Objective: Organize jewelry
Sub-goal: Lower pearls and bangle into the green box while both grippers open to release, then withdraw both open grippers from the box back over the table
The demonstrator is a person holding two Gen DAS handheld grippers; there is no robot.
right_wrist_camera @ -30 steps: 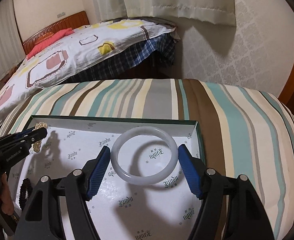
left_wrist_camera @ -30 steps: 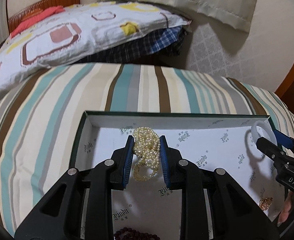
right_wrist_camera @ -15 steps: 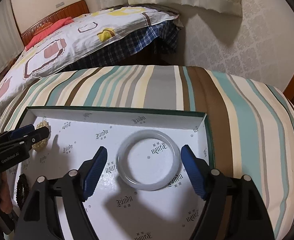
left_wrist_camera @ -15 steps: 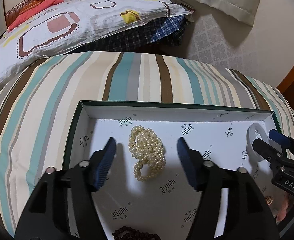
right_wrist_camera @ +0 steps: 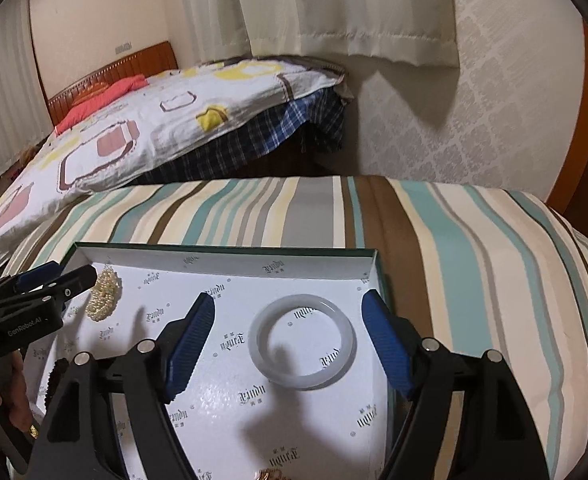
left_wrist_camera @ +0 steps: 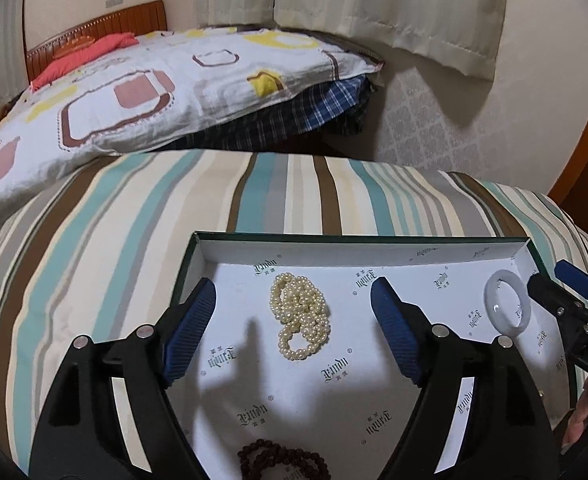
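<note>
Both grippers have backed up and away from the box since a moment ago, and the pearls my left one was clamping a second back now lie loose. My left gripper [left_wrist_camera: 293, 330] hangs with its fingers spread wide, nothing between them, the pearl strand [left_wrist_camera: 299, 316] heaped on the box floor well clear of either pad. My right gripper [right_wrist_camera: 288, 345] is just as wide apart, and the white bangle [right_wrist_camera: 301, 341] lies flat on the printed paper between its fingers, touching neither, near the right wall of the green box [right_wrist_camera: 377, 268]. Dark brown beads [left_wrist_camera: 282, 462] sit at the near edge under the left gripper. Box rests on the striped cover [left_wrist_camera: 134, 216].
</note>
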